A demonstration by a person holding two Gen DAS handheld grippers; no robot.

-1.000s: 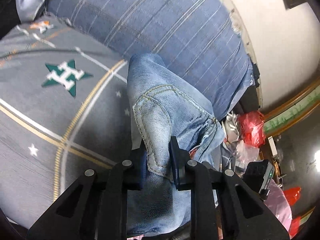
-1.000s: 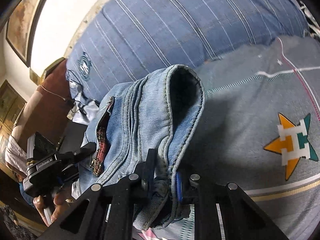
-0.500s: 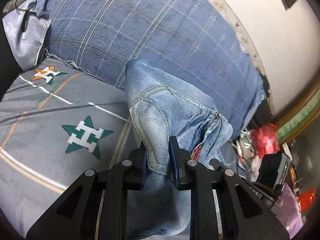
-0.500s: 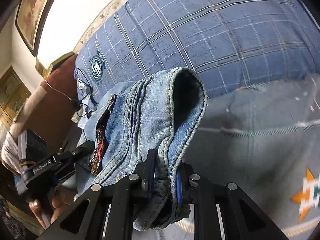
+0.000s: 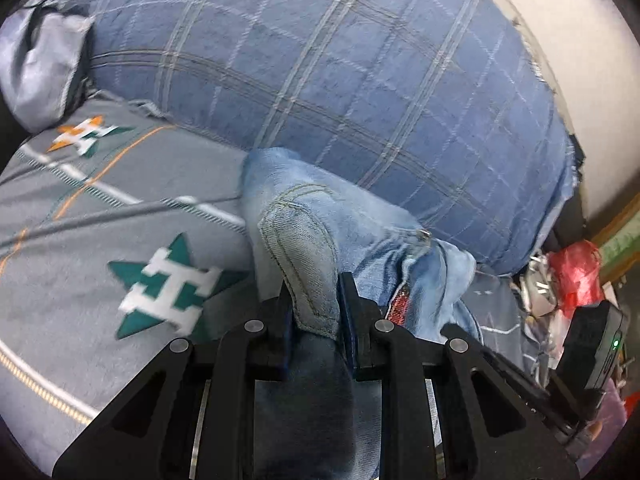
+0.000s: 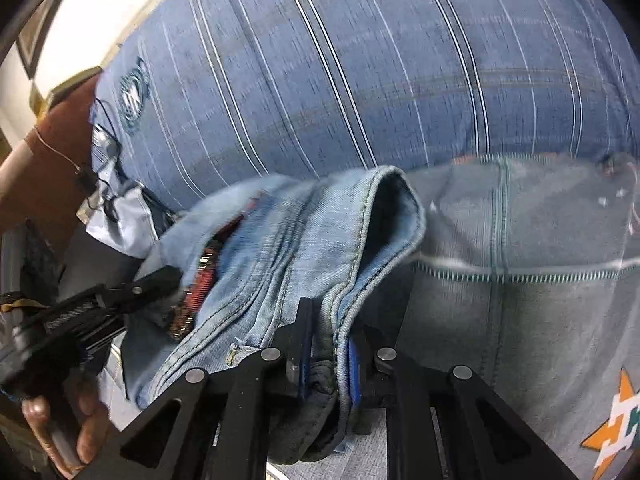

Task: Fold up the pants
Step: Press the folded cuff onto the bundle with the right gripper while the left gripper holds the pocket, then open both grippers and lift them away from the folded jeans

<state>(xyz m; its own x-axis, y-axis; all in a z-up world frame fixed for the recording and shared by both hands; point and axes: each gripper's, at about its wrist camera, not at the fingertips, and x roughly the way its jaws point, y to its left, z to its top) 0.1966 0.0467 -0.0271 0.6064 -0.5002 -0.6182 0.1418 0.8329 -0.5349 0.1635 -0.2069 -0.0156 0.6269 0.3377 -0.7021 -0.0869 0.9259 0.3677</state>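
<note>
Light blue jeans (image 5: 320, 216) hang bunched between both grippers above a grey bedsheet (image 5: 100, 208) with star logos. My left gripper (image 5: 314, 296) is shut on the jeans at a back pocket edge. My right gripper (image 6: 328, 320) is shut on the waistband of the jeans (image 6: 304, 240), whose open zipper shows to the left. The left gripper (image 6: 160, 276) also shows at the left of the right wrist view. The legs of the jeans are hidden below the grippers.
A large blue plaid pillow (image 5: 340, 80) lies just behind the jeans and fills the far side (image 6: 360, 72). A grey pillow (image 5: 36, 68) lies at far left. Red bags and clutter (image 5: 572, 276) sit off the bed's right edge.
Both grippers have carried the jeans forward toward the blue plaid pillow, which now looms larger. The grip on the jeans is unchanged.
</note>
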